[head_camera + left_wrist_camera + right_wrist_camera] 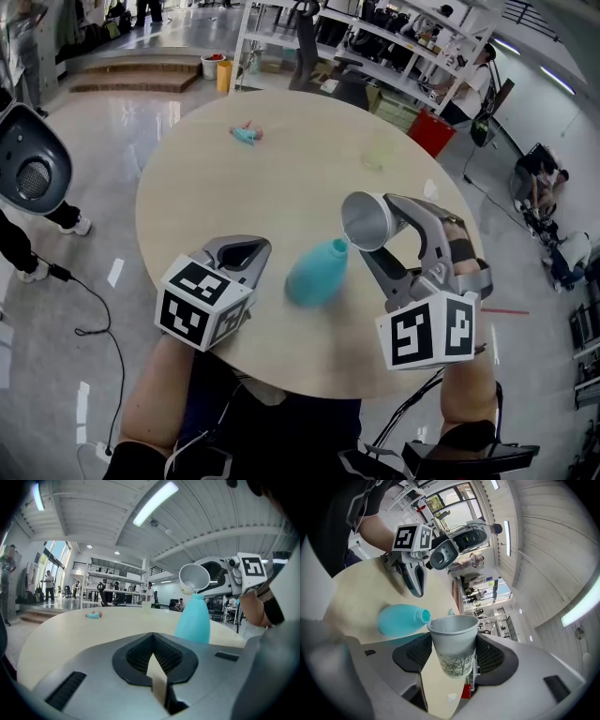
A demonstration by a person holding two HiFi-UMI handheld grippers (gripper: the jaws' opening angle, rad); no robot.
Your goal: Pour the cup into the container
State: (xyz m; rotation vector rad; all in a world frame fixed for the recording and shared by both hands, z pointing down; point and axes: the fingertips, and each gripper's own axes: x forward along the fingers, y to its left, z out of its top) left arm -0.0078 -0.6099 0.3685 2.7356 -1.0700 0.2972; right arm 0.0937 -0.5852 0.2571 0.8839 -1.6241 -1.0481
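White paper cup (453, 646), tipped at teal bottle (317, 272) mouth, clamped by right gripper (368, 223); left gripper (242, 251) closed.

The round bench (187, 197) lies bare across its far half, save a small teal-and-pink toy (246, 134) near the far edge; there is wide passage there. Nearer, the teal bottle (314, 274) stands in the middle; the way over its mouth is blocked by the tilted paper cup (361, 217) clamped in the right gripper's (373, 225) jaws. The left gripper (262, 248), jaws together on nothing, sits just beside the bottle, a strip of bare bench between them. Off the bench's left side, an office chair (33, 169) and a floor cable (94, 309) crowd the approach.
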